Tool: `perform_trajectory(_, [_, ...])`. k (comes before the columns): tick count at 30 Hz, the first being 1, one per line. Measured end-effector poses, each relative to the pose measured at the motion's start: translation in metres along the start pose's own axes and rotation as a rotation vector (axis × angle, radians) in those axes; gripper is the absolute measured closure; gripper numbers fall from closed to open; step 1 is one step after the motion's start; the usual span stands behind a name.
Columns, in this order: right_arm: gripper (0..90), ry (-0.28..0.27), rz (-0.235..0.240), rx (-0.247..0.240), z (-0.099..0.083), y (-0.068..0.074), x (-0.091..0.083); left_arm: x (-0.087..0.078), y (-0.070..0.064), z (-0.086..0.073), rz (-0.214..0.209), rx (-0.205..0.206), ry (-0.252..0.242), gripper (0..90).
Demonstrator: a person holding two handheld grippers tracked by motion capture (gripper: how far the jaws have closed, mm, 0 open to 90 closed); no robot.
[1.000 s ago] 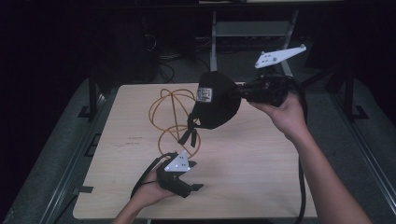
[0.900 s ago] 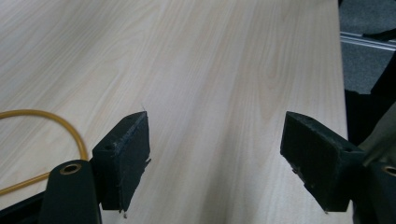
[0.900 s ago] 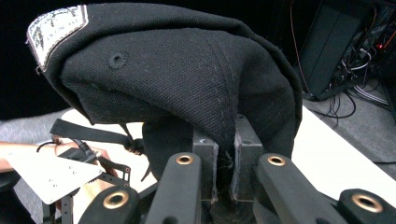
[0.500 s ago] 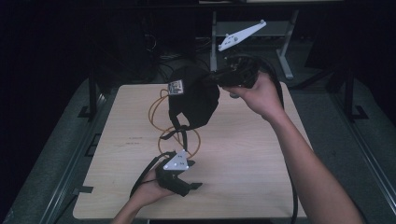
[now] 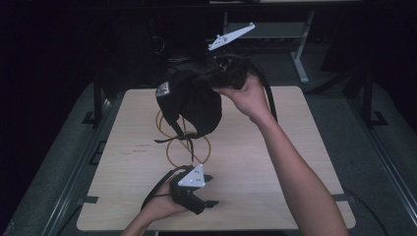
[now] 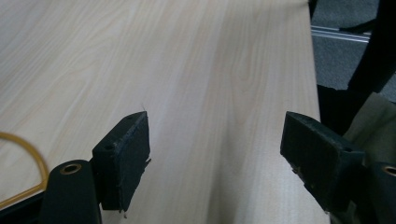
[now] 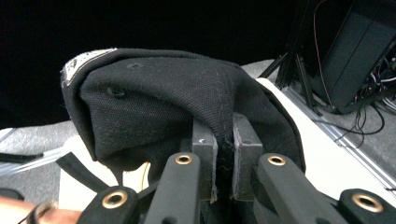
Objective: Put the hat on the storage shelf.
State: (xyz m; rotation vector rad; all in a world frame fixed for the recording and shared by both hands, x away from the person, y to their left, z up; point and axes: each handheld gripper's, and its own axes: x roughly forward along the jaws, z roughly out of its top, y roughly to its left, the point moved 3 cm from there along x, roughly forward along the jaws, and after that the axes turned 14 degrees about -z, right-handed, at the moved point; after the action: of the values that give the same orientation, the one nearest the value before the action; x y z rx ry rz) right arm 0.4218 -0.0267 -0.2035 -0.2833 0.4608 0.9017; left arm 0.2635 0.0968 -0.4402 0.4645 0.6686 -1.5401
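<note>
Since the earlier frames the black cap has been carried leftward and toward the far edge of the table, and the grey three-cornered plate of the right gripper has been swung further over to the left. The left gripper has been kept where it was, near the front edge.

The work is done on a light wooden table, on which a looped orange cord is laid between the cap and the left gripper. The room around is kept dark; metal stand legs are seen beyond the table, and cabled black equipment is seen in the right gripper view.

The right gripper is held raised above the far part of the table, the forearm being stretched forward from the lower right. Its jaws are closed on a fold of the cap's fabric, and the cap is hung in the air from them, its strap dangling toward the cord.

The left gripper is rested low over the table, its jaws spread wide apart with nothing between them but bare wood
</note>
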Motion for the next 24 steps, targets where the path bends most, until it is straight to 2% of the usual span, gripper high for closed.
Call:
perform_trajectory(6, [81.4,-0.029,0.039,0.031,0.001,0.006,0.022,0.005,-0.007,0.004,-0.015,0.018,0.01,23.5])
perform_trajectory(9, [79.8,-0.022,0.058,0.034,0.002,0.012,0.036,0.009,-0.01,0.005,-0.025,0.027,0.01,23.5])
perform_trajectory(12, [77.2,-0.013,0.063,0.014,0.002,0.018,0.05,0.011,-0.011,0.005,-0.025,0.04,0.027,23.5])
perform_trajectory(16, [60.6,0.029,0.049,-0.005,-0.001,0.03,0.071,0.014,-0.01,0.005,-0.025,0.043,0.036,23.5])
perform_trajectory(20, [49.0,0.048,0.043,-0.014,-0.003,0.033,0.074,0.015,-0.011,0.003,-0.023,0.034,0.034,23.5])
perform_trajectory(21, [45.5,0.05,0.049,0.002,-0.005,0.032,0.073,0.015,-0.011,0.003,-0.021,0.033,0.034,23.5])
perform_trajectory(24, [44.7,0.05,0.059,0.02,-0.008,0.029,0.072,0.014,-0.011,0.003,-0.019,0.03,0.032,23.5])
